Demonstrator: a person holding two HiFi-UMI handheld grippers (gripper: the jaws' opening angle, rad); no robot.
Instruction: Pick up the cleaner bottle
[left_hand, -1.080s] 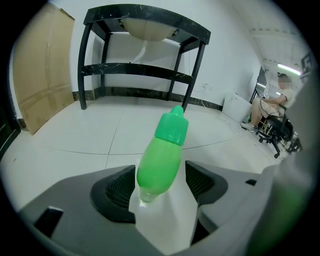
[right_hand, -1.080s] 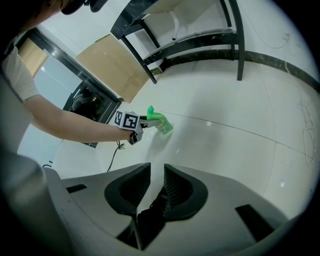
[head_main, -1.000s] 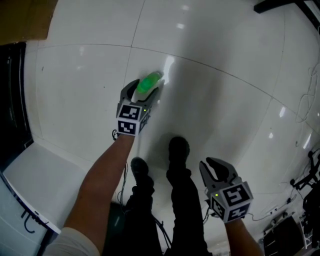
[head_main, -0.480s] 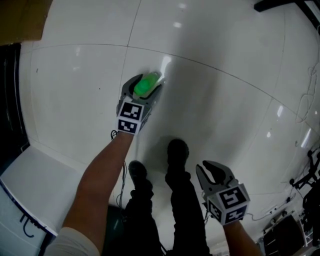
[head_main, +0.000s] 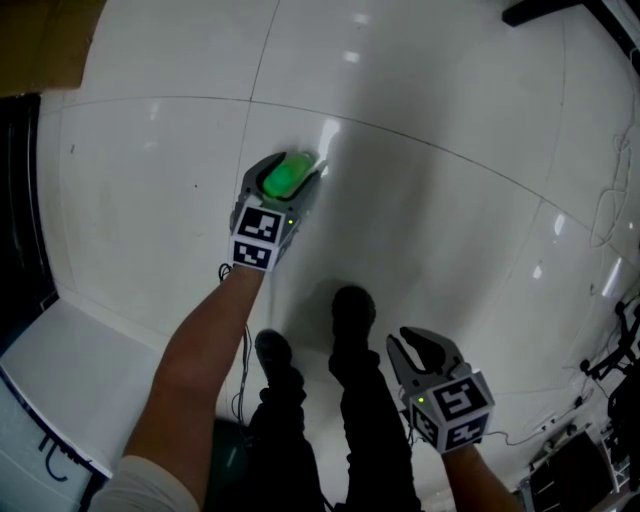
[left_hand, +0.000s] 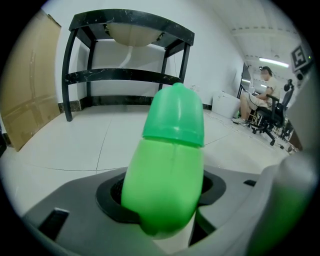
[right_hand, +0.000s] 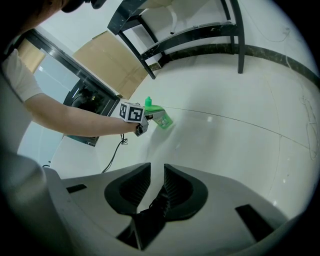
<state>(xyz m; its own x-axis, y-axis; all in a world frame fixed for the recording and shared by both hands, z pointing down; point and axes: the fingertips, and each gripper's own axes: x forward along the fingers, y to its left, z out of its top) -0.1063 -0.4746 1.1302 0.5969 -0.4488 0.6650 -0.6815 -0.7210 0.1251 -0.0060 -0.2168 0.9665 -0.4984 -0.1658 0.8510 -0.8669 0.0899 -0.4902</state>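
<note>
Left claw (head_main: 283, 178) grabs the green bottle (left_hand: 167, 165)
Its jaws have just been closing and now pinch the bottle between them, cap sticking out in front.

cleaner bottle (left_hand: 167, 170) | bright green, rounded body, green cap on | between left gripper (head_main: 293, 166) jaws

The glossy white tiled floor (head_main: 450, 120) carries a black metal stand (left_hand: 125, 75) on its four legs, a cardboard sheet (left_hand: 25, 90) leaning up from its edge, the person's two dark shoes (head_main: 352, 305), thin loose cables (head_main: 610, 210) at the right, and a wheeled office chair (left_hand: 272, 117) far off.
</note>
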